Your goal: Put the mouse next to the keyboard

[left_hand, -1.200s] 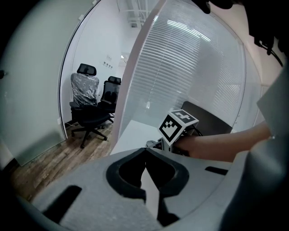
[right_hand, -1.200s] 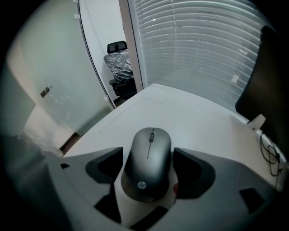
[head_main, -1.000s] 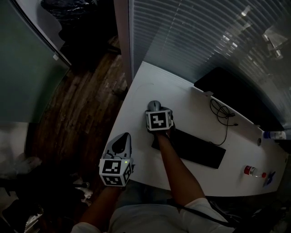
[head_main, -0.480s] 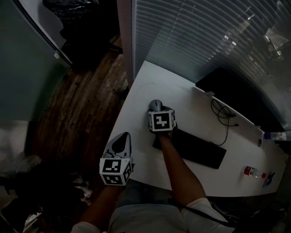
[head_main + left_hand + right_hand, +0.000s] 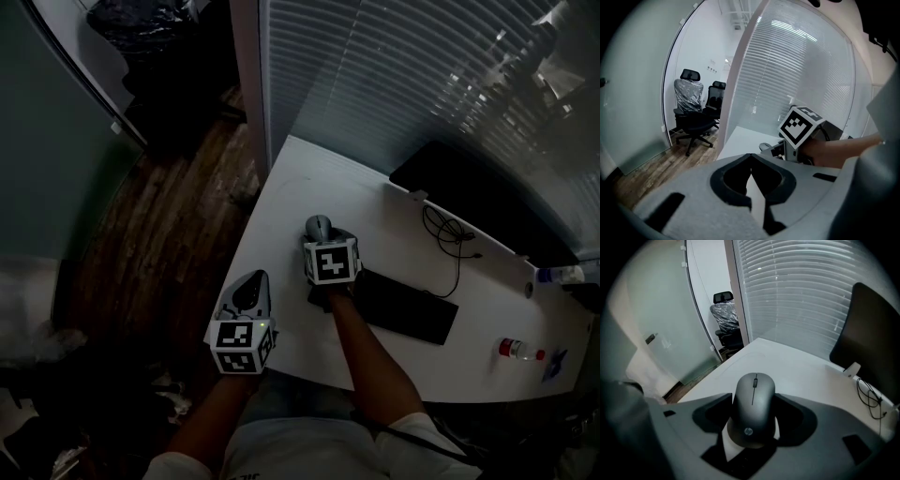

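1. Mouse [image 5: 319, 226] pinched by its sides in right gripper [image 5: 753, 404], whose jaws have just been closing, just far-left of keyboard [image 5: 405, 306].
2. Judged light, rigid, smooth-shelled; flanks suit gripping.
3. Left gripper [image 5: 750, 159]: jaws together, empty.

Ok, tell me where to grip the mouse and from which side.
Take the mouse across its two long flanks, from above its logo end: the domed top gives no hold. The right gripper, jaws just closed in, holds it so.
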A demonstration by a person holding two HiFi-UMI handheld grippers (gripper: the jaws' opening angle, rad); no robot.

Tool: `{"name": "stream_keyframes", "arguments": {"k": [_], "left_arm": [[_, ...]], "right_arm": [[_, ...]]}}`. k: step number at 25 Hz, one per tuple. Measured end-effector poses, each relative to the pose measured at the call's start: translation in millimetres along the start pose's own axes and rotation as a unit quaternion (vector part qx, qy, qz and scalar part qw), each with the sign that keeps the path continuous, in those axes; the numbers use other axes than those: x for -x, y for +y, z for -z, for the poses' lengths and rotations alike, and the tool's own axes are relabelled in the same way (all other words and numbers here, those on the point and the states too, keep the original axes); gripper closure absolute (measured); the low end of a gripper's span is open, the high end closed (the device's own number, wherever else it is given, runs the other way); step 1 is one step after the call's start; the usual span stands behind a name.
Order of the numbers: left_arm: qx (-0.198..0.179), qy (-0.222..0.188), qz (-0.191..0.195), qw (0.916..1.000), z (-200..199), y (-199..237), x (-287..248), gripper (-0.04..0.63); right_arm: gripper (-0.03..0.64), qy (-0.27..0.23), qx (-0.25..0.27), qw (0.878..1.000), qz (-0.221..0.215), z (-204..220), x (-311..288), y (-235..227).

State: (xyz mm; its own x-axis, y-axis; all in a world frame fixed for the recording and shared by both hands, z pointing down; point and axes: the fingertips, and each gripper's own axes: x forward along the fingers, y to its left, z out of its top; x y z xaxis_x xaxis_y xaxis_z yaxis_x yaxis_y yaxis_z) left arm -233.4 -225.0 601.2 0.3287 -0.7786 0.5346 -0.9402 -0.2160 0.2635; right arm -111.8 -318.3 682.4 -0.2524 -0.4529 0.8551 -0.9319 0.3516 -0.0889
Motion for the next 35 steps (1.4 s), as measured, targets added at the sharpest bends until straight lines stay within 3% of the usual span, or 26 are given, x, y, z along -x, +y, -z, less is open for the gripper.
{"name": "stream_keyframes", "arguments": {"k": [9,16,24,35], "left_arm": [[-0.019,-0.004,-0.006,0.9998,-4.9,-16.5,19.9,0.589],[-0.052,0.012,0.014,0.9985,7.8,-45.8,31.0,0.589],[-0.085,0.024,0.077,0.9931,29.2,-125.0,31.6,0.589],[-0.127,0.033,0.157,0.9788,47.6,-248.3,23.6,0.589]], "right_arm": [[0.331,-0.017,-0.010,1.000,-0.013,24.1,51.4,8.0],[0.330,-0.035,-0.023,0.999,-0.001,52.3,93.3,-9.0],[0.330,-0.048,-0.070,0.995,0.053,115.8,152.4,-83.2],[0.330,-0.034,-0.147,0.982,0.115,228.8,226.1,-186.9]]}}
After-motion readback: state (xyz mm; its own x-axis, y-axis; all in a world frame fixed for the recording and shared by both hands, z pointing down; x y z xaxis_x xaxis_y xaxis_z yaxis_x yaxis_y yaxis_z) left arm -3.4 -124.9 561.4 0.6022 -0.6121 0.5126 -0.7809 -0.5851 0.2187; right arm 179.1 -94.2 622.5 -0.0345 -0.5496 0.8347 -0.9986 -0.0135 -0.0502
